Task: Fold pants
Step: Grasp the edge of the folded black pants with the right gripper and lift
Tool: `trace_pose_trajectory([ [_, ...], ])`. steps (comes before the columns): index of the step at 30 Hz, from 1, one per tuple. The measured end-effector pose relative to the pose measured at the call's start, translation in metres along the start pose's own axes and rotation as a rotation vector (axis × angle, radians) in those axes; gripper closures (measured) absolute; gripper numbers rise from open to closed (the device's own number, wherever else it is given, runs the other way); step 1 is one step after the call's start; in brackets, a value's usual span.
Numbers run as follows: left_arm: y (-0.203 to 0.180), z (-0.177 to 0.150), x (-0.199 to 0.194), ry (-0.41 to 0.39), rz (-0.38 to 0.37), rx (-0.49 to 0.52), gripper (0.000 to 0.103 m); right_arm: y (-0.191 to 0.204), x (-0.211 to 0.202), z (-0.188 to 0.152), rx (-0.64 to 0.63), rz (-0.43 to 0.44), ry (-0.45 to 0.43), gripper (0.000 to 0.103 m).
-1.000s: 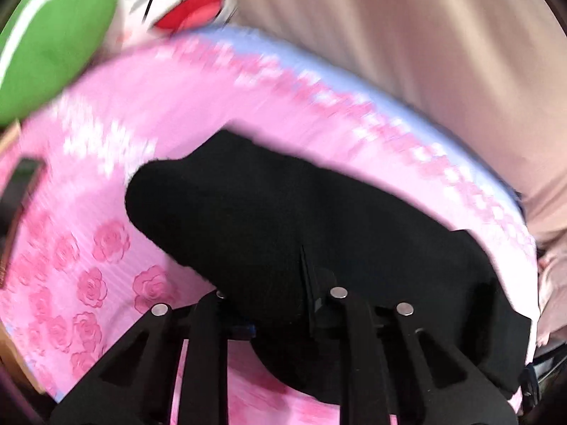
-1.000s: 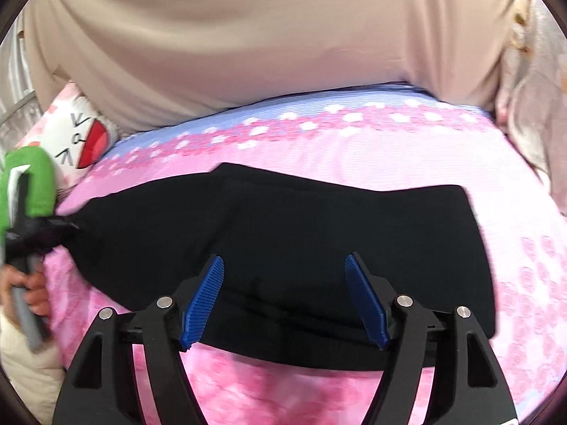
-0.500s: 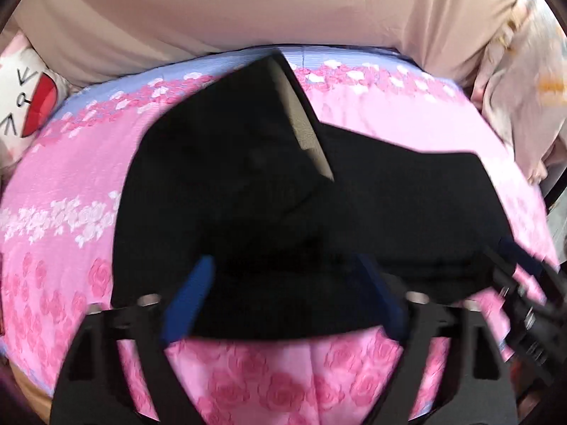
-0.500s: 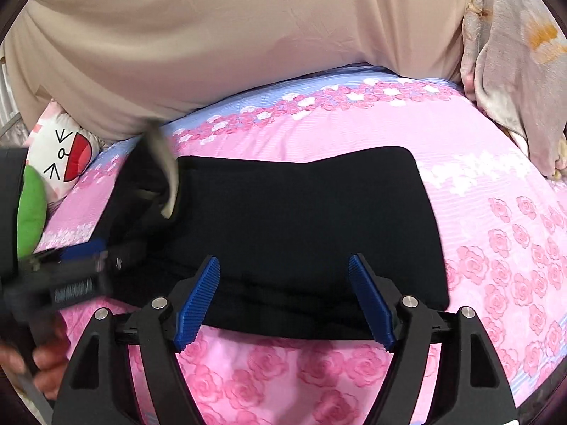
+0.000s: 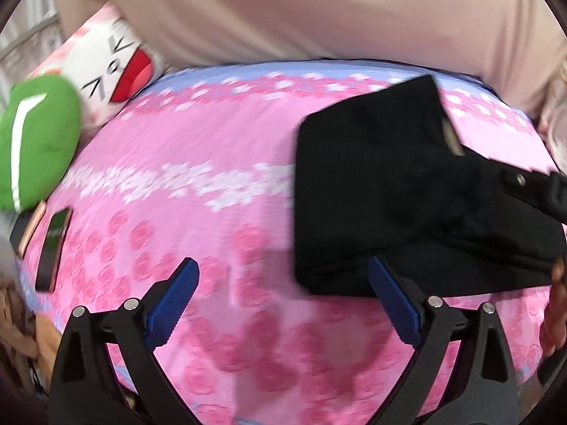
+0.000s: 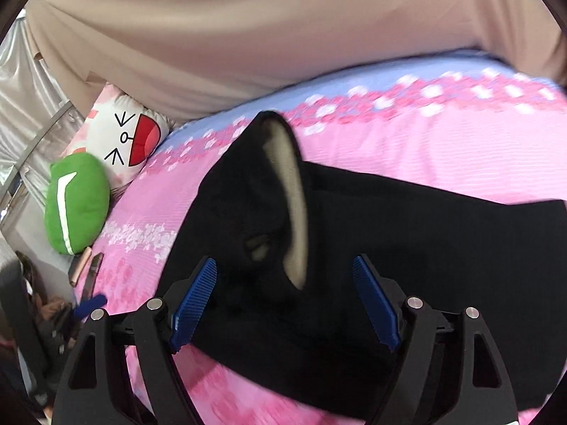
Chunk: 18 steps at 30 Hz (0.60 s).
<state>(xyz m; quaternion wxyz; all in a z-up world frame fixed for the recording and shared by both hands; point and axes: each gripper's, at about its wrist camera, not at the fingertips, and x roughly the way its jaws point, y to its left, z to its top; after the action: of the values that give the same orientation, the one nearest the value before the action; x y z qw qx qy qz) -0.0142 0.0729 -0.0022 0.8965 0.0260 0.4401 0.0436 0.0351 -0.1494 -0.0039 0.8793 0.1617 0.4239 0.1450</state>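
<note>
The black pants [image 5: 382, 194] lie folded over on the pink rose bedsheet [image 5: 198, 184], at the right of the left wrist view. A flap stands up and shows its pale lining [image 6: 292, 205]. My left gripper [image 5: 283, 294] hovers over bare sheet just left of the pants, its jaws opening, with nothing between them. The right gripper [image 6: 285, 301] hangs above the pants' near edge with jaws opening; the cloth lies below and between the blue pads [image 6: 193, 304], unpinched. Its black body [image 5: 531, 191] shows at the right edge of the left wrist view.
A green cushion [image 6: 76, 202] and a white cartoon-face pillow [image 6: 131, 134] lie at the bed's left end. Two phones [image 5: 53, 244] rest near the left edge. A person's beige-clad body [image 6: 248, 35] stands along the far side. A hand [image 5: 556, 311] shows at the right.
The left gripper carried the pants' end rightward over the rest, opened and let it go, then drew back left over bare sheet. The right gripper shifted and widened slightly.
</note>
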Motion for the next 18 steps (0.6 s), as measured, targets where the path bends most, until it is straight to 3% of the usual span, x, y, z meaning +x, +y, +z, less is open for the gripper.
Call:
trace_pose_trajectory([
  [3,0.028,-0.006,0.003,0.006,0.010,-0.047,0.008,0.005,0.029,0.009,0.045,0.015,0.049,0.025],
  [4,0.037,-0.008,0.006,0.012,0.019,-0.063,0.007,0.007,0.035,0.009,0.061,0.039,0.060,0.033],
  [5,0.043,-0.009,0.007,0.018,0.023,-0.075,0.007,0.014,0.042,0.007,0.056,0.037,0.076,0.049],
  [7,0.057,-0.012,0.012,0.034,0.023,-0.101,0.007,0.037,0.046,0.005,-0.036,-0.053,0.067,0.076],
  [8,0.063,-0.013,0.014,0.038,0.023,-0.115,0.007,0.048,0.045,0.005,-0.060,-0.053,0.064,0.083],
  [10,0.072,-0.013,0.016,0.041,0.023,-0.141,0.007,0.070,0.042,0.011,-0.090,-0.008,0.068,0.084],
  [15,0.082,-0.007,0.015,0.050,-0.036,-0.190,0.007,0.138,0.031,0.038,-0.158,0.210,0.071,0.086],
  [18,0.082,-0.005,0.006,0.036,-0.048,-0.201,0.007,0.158,0.004,0.055,-0.181,0.266,-0.002,0.086],
])
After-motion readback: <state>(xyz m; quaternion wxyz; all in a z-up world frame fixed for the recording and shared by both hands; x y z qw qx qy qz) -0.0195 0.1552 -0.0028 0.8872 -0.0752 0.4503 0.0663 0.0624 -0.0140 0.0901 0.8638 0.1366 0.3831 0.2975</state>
